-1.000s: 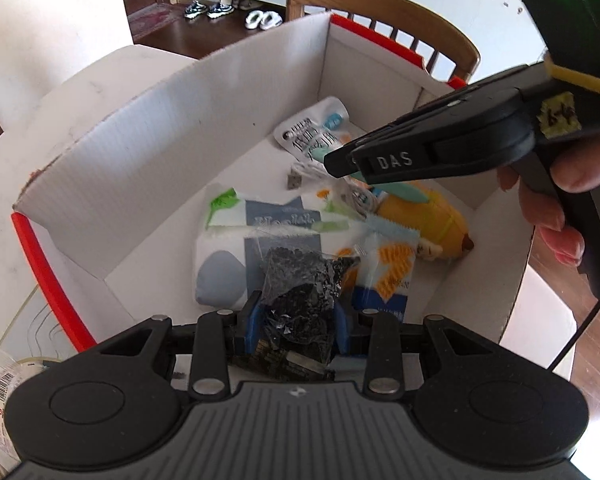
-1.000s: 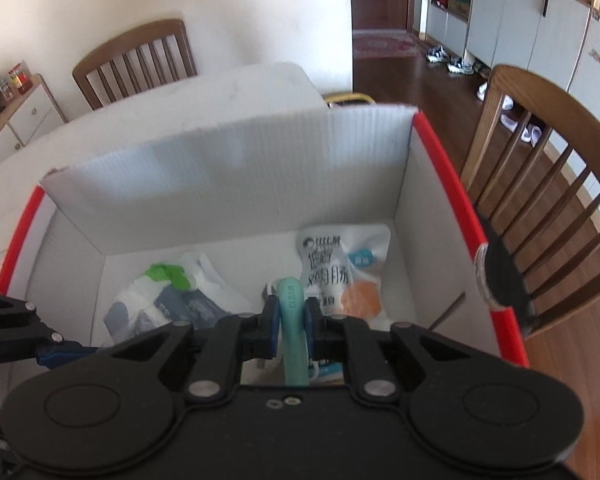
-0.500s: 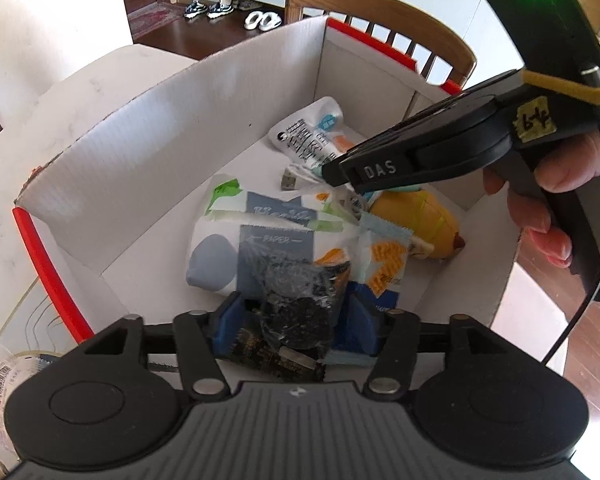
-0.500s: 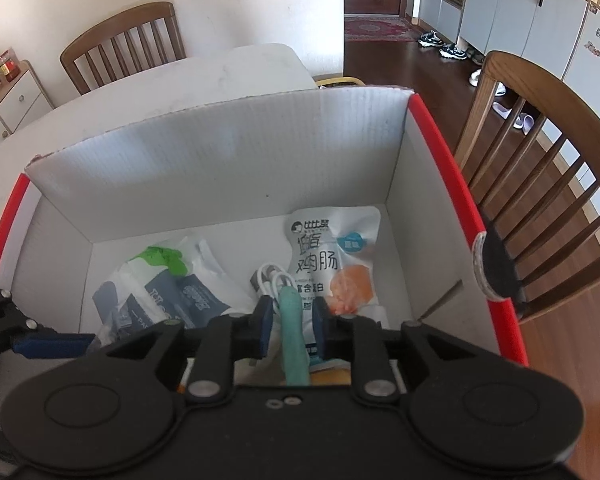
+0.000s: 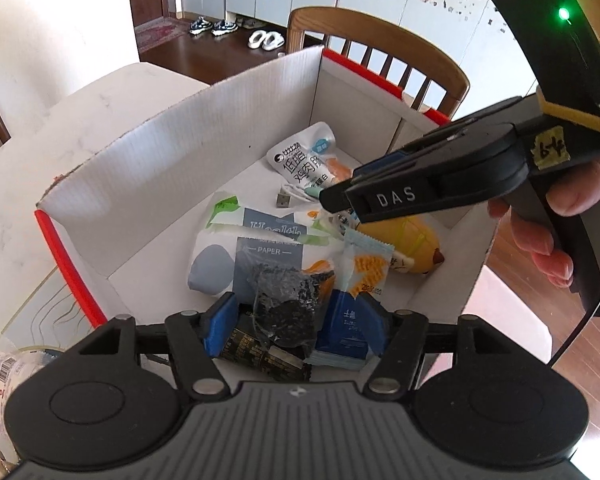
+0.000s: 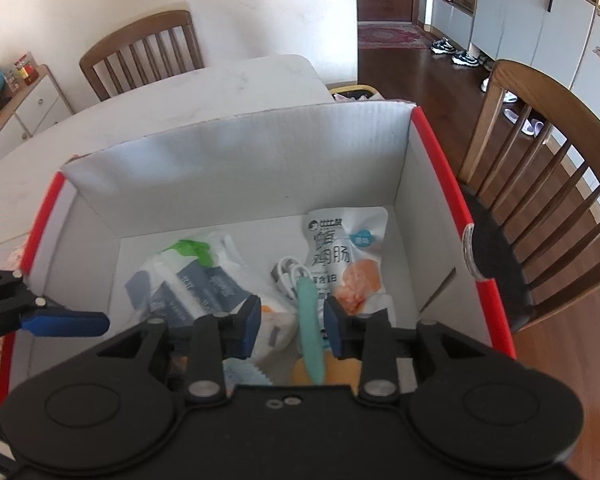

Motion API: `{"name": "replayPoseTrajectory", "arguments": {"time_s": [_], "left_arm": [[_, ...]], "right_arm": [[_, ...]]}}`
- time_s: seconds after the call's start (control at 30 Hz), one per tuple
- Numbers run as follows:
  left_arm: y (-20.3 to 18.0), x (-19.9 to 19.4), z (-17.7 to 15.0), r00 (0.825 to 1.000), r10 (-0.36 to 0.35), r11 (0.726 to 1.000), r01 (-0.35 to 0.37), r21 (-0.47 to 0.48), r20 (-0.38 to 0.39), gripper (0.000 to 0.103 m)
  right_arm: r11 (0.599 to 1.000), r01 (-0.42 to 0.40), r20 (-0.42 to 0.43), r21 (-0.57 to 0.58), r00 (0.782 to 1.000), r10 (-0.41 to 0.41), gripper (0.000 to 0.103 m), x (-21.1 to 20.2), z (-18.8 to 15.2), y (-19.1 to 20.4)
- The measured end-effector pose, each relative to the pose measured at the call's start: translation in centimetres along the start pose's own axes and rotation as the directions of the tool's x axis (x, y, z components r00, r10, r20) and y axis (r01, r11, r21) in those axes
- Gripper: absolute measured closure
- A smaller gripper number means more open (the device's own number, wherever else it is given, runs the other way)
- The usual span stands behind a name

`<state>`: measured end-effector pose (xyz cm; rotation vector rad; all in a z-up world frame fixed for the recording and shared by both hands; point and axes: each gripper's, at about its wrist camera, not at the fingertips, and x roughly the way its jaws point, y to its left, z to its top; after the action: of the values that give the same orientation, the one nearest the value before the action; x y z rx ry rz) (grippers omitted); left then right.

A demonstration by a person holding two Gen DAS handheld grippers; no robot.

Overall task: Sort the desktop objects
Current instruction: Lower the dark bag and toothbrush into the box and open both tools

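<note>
Both grippers are positioned over the white corrugated box [image 5: 148,184] with red-edged rims, which sits on a pale table [image 6: 204,92]. Left gripper [image 5: 296,320]: jaws spread wide, nothing clamped; a clear bag of dark bits [image 5: 288,300] lies loose between the blue pads [image 5: 220,322], with a black printed packet [image 5: 260,354] and a blue packet [image 5: 346,334] under them. Right gripper [image 6: 292,326]: jaws likewise apart, released; a teal strip [image 6: 310,328] is seen standing between them, not pinched. "DAS" is printed in white on the right gripper's side in the left wrist view, and a yellow tape tag with handwritten digits, read as "64", is stuck on its body; a green LED is lit above it. Box contents: a tissue pack [image 5: 256,240] marked "Health" and "PAPER", a white snack pouch [image 6: 340,256] with large Chinese characters and an orange picture, a white USB cable [image 6: 288,272] just beside the pouch, a yellow plush toy [image 5: 412,246], and a small sachet with orange print [image 5: 366,268]. A barcoded wrapper [image 5: 0,376] lies on the table outside the box's near left corner. Room: wooden slat chairs [image 6: 548,184] on two sides, dark wood floor, white cabinets with stickers, shoes by the cabinets, a rug in the doorway.
</note>
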<state>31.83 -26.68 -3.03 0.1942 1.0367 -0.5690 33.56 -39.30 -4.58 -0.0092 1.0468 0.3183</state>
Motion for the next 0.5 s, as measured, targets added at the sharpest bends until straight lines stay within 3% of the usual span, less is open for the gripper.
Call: {"name": "replayPoseTrajectory", "arguments": {"time_s": [0.5], "left_arm": [[0.1,-4.0,-1.0,0.996,-0.006,0.998,0.012,-0.067,0.094,0.039]], "right_arm": [[0.999,-0.053,0.081,0.001,0.995,0.052,0.067,-5.0,-1.2,1.1]]}}
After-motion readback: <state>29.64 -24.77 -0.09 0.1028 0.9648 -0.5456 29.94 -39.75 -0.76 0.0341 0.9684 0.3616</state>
